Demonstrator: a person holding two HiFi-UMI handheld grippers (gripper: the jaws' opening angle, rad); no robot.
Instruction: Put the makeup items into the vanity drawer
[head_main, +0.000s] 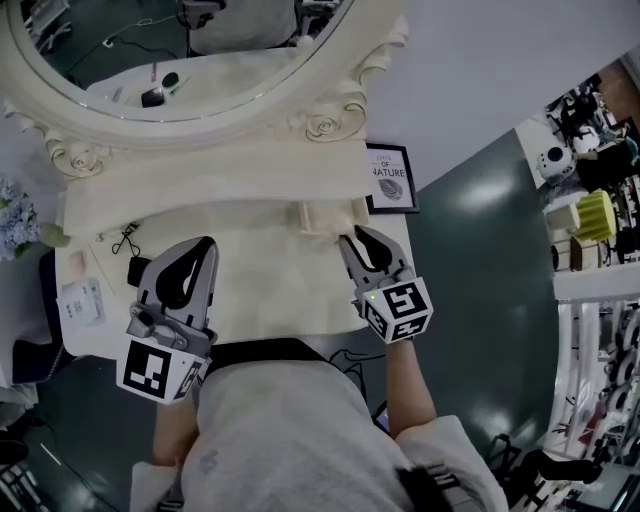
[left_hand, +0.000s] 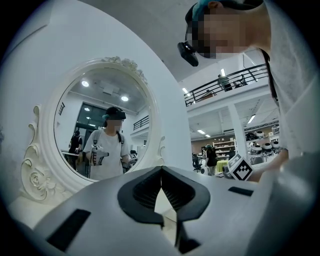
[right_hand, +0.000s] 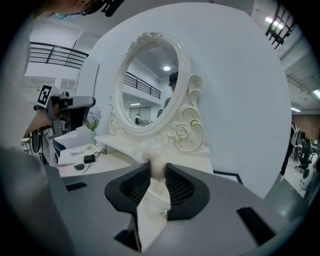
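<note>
The makeup items (head_main: 138, 270) lie loose at the far left of the bench (head_main: 270, 300), a small dark case with a pale packet (head_main: 80, 302) beside it. None of them is in the drawer yet. My left claw (head_main: 207, 244) hovers over the bench just right of them, jaws pressed together on nothing. I judge it is parked close so it can pick up once there is somewhere to drop things. My right claw (head_main: 352, 238) reaches to the small drawer (head_main: 325, 218) under the mirror (head_main: 180, 60) and pinches its pale knob (right_hand: 156, 161) between the pad tips. That hold, I think, is for pulling the drawer out, the first step before anything goes in.
</note>
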